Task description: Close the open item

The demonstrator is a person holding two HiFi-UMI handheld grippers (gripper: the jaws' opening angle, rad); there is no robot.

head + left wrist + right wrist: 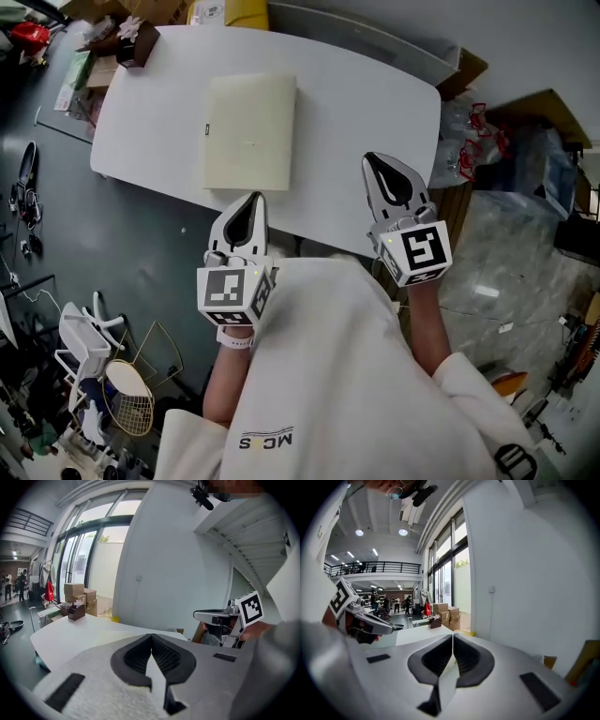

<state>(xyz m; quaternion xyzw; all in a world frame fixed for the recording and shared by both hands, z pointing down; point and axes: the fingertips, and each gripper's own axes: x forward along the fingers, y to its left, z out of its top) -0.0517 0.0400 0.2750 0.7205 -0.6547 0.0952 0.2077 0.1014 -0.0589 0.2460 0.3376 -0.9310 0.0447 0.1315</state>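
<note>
While the left gripper and right gripper are hovering just off the table's near edge, jaws pressed together on nothing, the flat cream thing is lying by that edge. It is looking thin, light and stiff, and seemingly shut already. Pinching a long side edge seems best.

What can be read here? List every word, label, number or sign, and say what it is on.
"MC S", middle character unclear: logo on the white top.
No words, only black-and-white square patterns: cubes on the left gripper and the right gripper.
Too small to read: a dark mark on the cream pad; a label on the yellow box.
</note>
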